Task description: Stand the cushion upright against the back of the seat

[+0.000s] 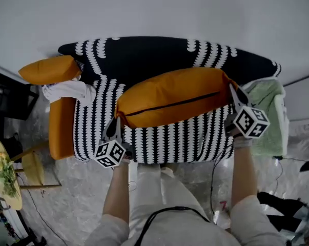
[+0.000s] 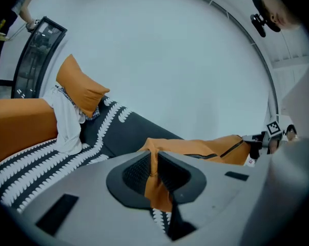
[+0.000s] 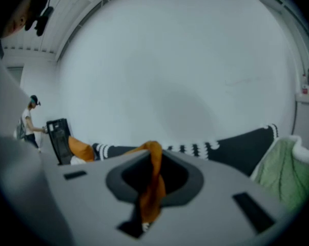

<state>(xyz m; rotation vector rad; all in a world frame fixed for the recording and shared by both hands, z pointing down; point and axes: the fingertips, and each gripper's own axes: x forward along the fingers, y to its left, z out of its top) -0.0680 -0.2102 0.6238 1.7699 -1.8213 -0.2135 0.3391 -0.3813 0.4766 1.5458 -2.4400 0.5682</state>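
A long orange cushion (image 1: 172, 96) with a black zip hangs lengthwise over the seat of the black-and-white patterned sofa (image 1: 159, 137), held at both ends. My left gripper (image 1: 115, 123) is shut on its left corner; in the left gripper view the orange cloth (image 2: 155, 181) is pinched between the jaws. My right gripper (image 1: 235, 97) is shut on the right corner, with orange cloth (image 3: 153, 186) squeezed between its jaws. The sofa's dark back (image 1: 149, 55) lies just beyond the cushion.
A second orange cushion (image 1: 49, 69) and a white cloth (image 1: 67, 90) rest on the orange left armrest (image 1: 59, 127). A green towel (image 1: 267, 111) drapes over the right armrest. A small table (image 1: 5, 176) with a plate stands at the left. A person (image 3: 28, 122) stands far off.
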